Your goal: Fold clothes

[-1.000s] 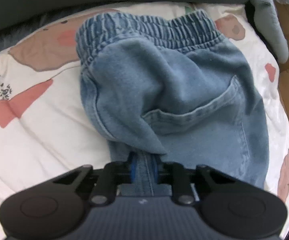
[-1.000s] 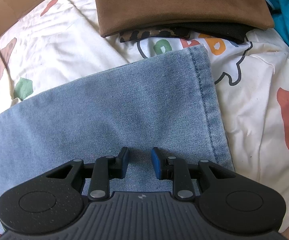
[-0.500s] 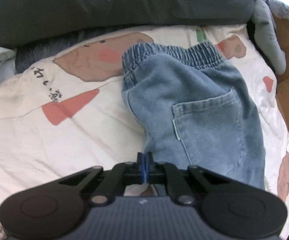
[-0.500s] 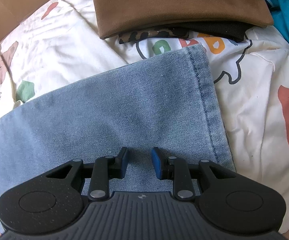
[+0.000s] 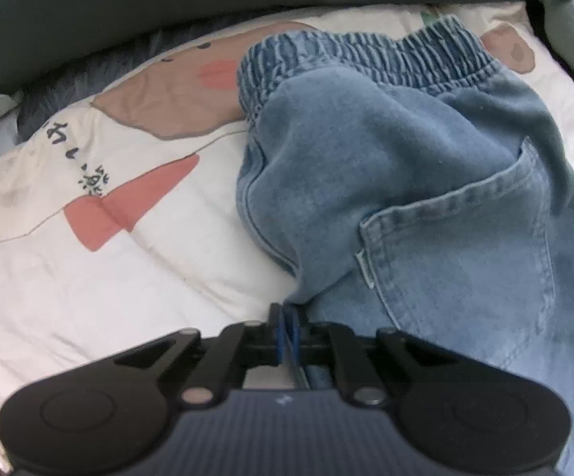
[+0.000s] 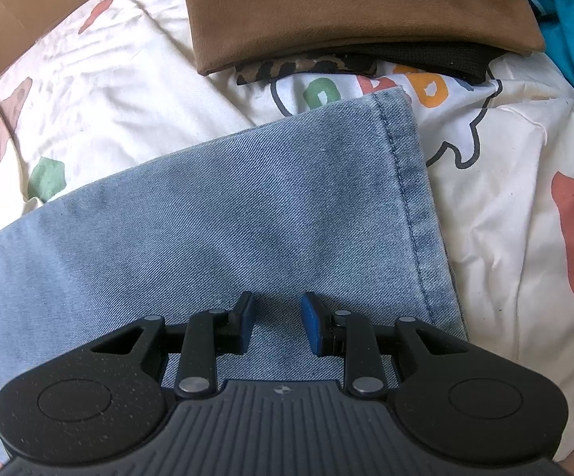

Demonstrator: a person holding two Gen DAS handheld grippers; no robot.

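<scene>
My left gripper (image 5: 287, 333) has its jaws pinched on a fold of the jeans (image 5: 425, 198), whose seat and elastic waistband bunch up just ahead of it on the bed (image 5: 108, 277), toward the dark pillow (image 5: 207, 8) at the bed's far edge. My right gripper (image 6: 277, 329) hangs over the jeans' leg near its hem (image 6: 413, 198), jaws parted, gripping nothing. A brown folded garment (image 6: 346, 8) lies beyond.

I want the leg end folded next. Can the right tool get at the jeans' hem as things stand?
Probably yes. The right tool hangs open over the jeans leg, and the hem lies flat and uncovered beside it; the brown folded garment sits clear of it.
</scene>
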